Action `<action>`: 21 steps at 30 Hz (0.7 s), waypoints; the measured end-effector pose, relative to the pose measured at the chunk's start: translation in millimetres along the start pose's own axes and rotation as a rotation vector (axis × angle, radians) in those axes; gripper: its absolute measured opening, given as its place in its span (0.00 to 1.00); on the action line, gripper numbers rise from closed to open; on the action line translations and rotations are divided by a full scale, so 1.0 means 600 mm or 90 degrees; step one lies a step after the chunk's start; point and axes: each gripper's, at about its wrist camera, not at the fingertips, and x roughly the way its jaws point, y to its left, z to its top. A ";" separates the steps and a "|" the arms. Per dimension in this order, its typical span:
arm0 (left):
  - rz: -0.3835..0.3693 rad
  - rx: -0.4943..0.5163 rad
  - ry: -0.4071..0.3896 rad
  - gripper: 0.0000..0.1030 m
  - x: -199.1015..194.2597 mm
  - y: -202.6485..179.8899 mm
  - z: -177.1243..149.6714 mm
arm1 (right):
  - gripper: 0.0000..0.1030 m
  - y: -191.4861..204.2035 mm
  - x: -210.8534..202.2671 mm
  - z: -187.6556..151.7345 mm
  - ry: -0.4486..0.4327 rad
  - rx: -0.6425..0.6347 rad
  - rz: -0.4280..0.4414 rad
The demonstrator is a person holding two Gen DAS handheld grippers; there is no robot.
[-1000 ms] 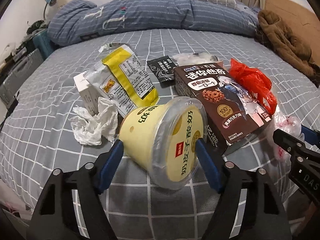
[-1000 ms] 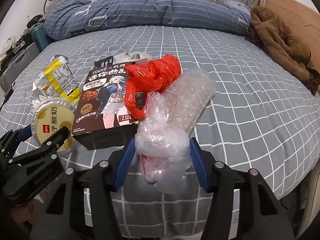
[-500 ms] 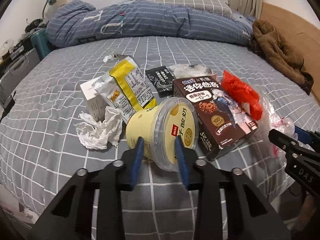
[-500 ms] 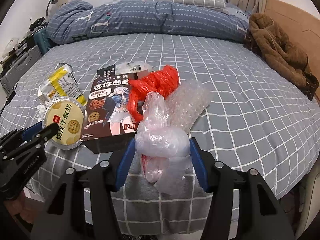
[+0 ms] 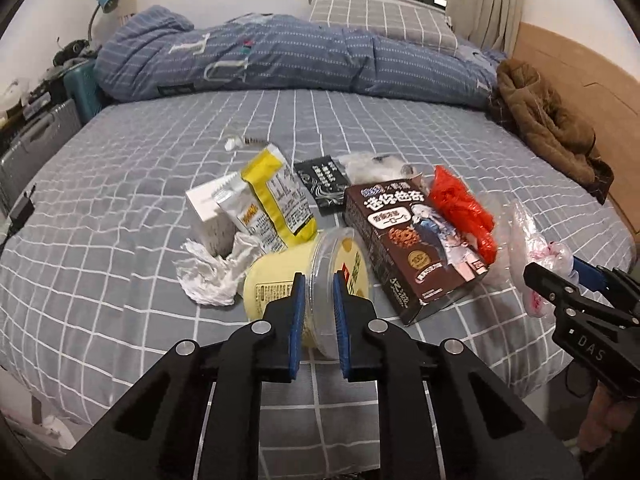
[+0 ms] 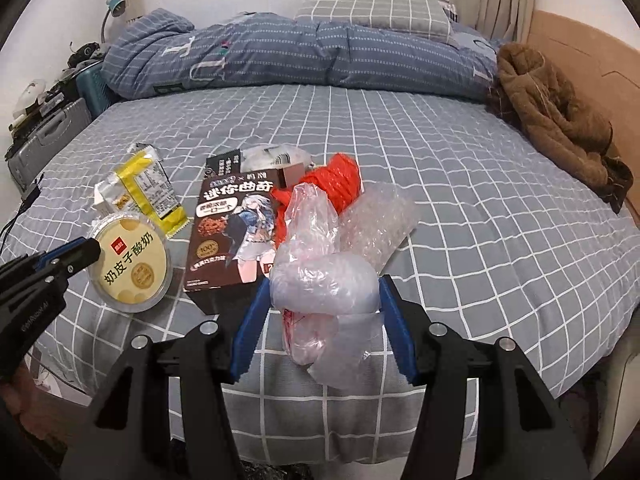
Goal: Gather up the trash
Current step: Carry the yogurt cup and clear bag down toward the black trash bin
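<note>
The yogurt cup (image 5: 280,280) lies on its side near the front edge of the bed (image 5: 120,184), its axis running left-right, lid facing right toward the cookie box (image 5: 412,240). The left gripper (image 5: 318,312) has closed narrowly on the cup's clear lid rim — pads pinching it. The right gripper (image 6: 324,320) clamps a wad of clear plastic bags (image 6: 324,280), fingers still fairly wide around the bulk.

The left view shows a crumpled tissue (image 5: 212,272) beside the cup; the right view does not show it, but reveals bubble wrap (image 6: 380,220) next to the red bag (image 6: 336,180).
</note>
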 end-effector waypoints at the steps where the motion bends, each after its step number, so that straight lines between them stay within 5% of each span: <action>1: 0.001 0.002 0.000 0.13 -0.005 0.000 0.000 | 0.51 0.000 -0.003 0.001 -0.002 -0.001 0.001; 21: 0.003 -0.007 -0.021 0.13 -0.118 0.022 -0.019 | 0.52 0.029 -0.120 -0.012 -0.063 -0.016 0.022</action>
